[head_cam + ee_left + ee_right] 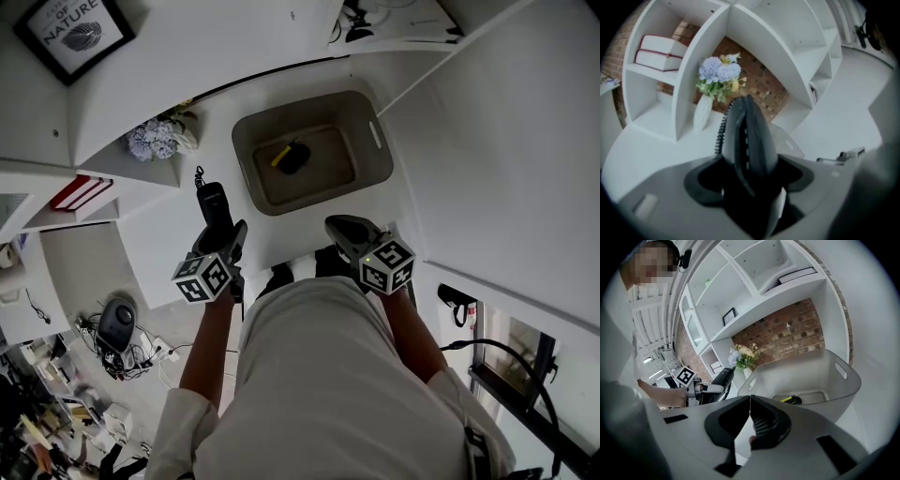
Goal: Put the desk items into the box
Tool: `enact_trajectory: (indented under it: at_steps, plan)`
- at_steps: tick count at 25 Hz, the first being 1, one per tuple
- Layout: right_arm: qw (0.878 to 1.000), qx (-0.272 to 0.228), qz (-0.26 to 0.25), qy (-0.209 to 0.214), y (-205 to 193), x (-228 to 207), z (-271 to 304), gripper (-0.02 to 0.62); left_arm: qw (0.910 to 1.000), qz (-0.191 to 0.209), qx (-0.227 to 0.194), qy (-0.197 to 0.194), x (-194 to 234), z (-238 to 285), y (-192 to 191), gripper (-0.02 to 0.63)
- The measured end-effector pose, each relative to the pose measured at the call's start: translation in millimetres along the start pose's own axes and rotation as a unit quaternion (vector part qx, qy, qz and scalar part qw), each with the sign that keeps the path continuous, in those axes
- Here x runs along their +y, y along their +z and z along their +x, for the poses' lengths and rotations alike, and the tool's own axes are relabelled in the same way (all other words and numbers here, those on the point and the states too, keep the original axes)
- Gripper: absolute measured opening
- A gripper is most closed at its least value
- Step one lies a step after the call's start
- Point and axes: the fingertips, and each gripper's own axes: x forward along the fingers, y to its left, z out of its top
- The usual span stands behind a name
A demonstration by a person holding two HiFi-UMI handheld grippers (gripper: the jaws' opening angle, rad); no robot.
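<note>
My left gripper [225, 236] is shut on a black telephone handset [214, 204] with a coiled cord, held up left of the grey box [375, 173]. In the left gripper view the handset [747, 136] stands up between the jaws of the left gripper [751, 174]. A black and yellow item [291, 157] lies on the box floor. My right gripper [343, 226] hangs just in front of the box, shut with nothing in it. In the right gripper view its jaws [750, 398] meet at the tips, with the box [843, 380] and the item [793, 400] beyond.
White shelving surrounds the desk. A white vase with pale blue flowers [157, 138] stands left of the box, and red-edged books [82, 192] lie on a lower shelf. A framed picture [73, 30] sits at the top left. Cables and clutter [117, 342] cover the floor below.
</note>
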Motion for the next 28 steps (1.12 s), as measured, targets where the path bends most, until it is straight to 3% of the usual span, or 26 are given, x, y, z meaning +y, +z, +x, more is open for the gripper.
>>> enact_trajectory:
  at_steps: [18, 28]
  plan:
    - [0.999, -0.016, 0.011, 0.039, 21, -42, -13, 0.002, 0.998, 0.033, -0.016, -0.052, -87, 13, 57, 0.331]
    - [0.999, -0.025, 0.021, 0.039, 29, -71, -24, 0.002, 0.9925, 0.079, 0.023, -0.091, -121, 51, 69, 0.331]
